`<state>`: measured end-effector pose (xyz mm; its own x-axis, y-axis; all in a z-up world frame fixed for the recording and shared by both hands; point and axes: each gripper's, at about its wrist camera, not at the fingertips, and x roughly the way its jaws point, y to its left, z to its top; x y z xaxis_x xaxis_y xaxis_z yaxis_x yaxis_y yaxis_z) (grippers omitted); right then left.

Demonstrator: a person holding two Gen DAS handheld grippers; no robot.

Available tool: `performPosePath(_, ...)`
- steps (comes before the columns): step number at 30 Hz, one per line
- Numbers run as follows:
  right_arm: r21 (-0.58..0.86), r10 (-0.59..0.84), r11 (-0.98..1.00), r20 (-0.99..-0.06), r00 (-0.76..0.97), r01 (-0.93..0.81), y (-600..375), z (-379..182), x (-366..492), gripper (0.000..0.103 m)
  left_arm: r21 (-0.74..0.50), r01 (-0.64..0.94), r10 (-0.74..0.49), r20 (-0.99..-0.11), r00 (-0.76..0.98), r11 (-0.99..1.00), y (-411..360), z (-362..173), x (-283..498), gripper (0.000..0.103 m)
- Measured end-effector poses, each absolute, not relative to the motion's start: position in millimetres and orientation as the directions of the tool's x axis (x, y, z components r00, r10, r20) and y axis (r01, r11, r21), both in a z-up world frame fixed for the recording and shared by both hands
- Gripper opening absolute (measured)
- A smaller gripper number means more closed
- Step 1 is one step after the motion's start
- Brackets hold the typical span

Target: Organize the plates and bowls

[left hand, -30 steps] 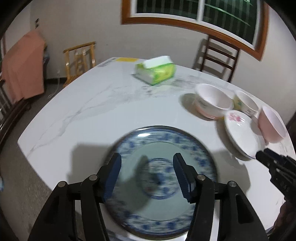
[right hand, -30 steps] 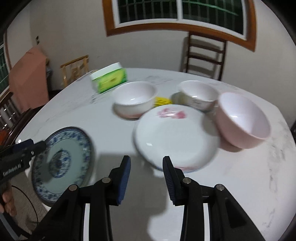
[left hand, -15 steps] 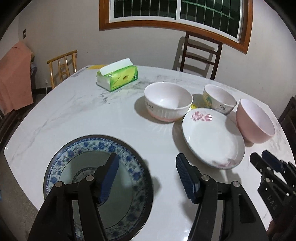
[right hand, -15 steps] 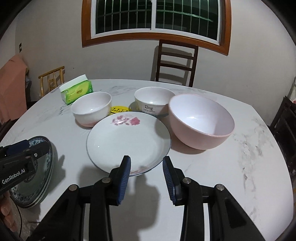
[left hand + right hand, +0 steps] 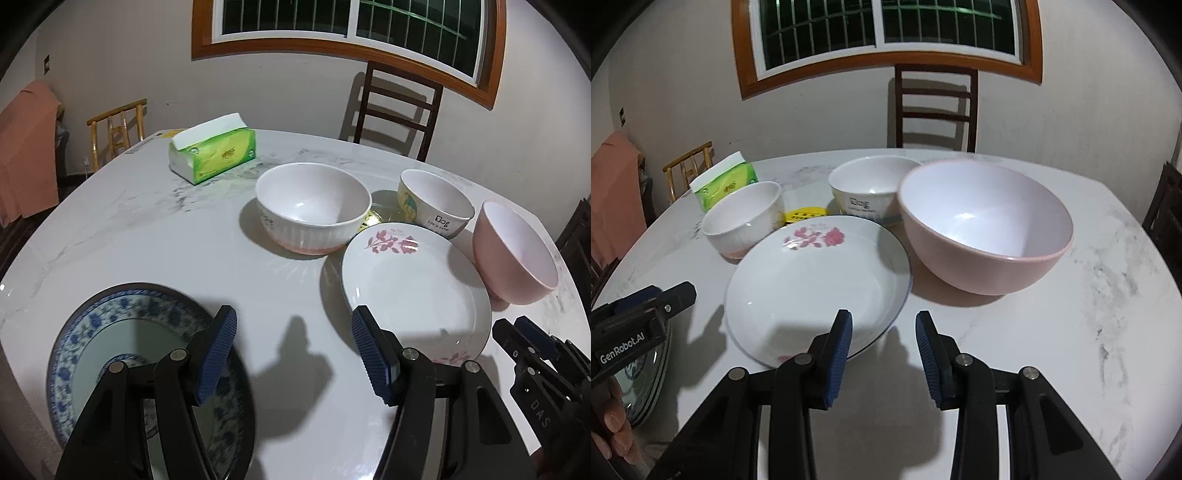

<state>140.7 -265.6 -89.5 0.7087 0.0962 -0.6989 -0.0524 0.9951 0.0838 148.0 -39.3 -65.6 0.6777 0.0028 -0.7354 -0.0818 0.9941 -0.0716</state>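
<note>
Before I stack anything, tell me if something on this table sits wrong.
The blue patterned plate hangs past the near table edge on the left, so it could tip off. A yellow sticker lies on the table between the bowls. Nothing looks spilled or broken.

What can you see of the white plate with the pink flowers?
The white plate is round and shallow, glossy like glazed ceramic or melamine, with a thin dark rim line, a pink flower spray on its far inner side and a fainter pink mark at the near edge. It is empty and sits on the marble table, in front of the bowls. The right tongs are open at its near edge, not gripping it.
</note>
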Motion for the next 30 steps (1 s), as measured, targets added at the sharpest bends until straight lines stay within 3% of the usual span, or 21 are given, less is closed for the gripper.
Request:
performPosePath(9, 0.141, 0.132, 0.989, -0.731, 0.67, -0.042, -281, -109, 172, 0.036, -0.106, -0.058, -0.043, -0.757, 0.653, 0.993, -46, -84, 175, 0.058)
performPosePath(19, 0.177, 0.169, 0.983, -0.751, 0.638, -0.052, -285, -120, 197, 0.029, -0.116, -0.017, -0.08, -0.781, 0.619, 0.993, -53, -99, 198, 0.053)
performPosePath(30, 0.193, 0.197, 0.978, -0.755, 0.626, -0.074, -281, -124, 212, 0.025, -0.157, 0.013, -0.136, -0.806, 0.576, 0.987, -57, -109, 217, 0.038)
